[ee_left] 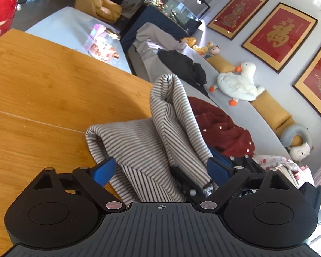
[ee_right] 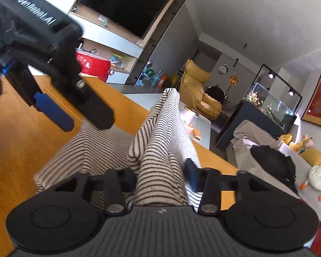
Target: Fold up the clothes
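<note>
A black-and-white striped garment lies bunched on the wooden table, with one fold standing up in a peak near the table's far edge. In the left wrist view my left gripper is open, its blue pads wide apart on either side of the fabric. In the right wrist view my right gripper is shut on a thick bunch of the striped garment, which fills the gap between its fingers. The left gripper hovers over the cloth's far left part there.
A red appliance stands at the table's far left corner. Beyond the table edge is a grey sofa with a red fluffy garment, a black garment and a plush goose. A pale coffee table holds small items.
</note>
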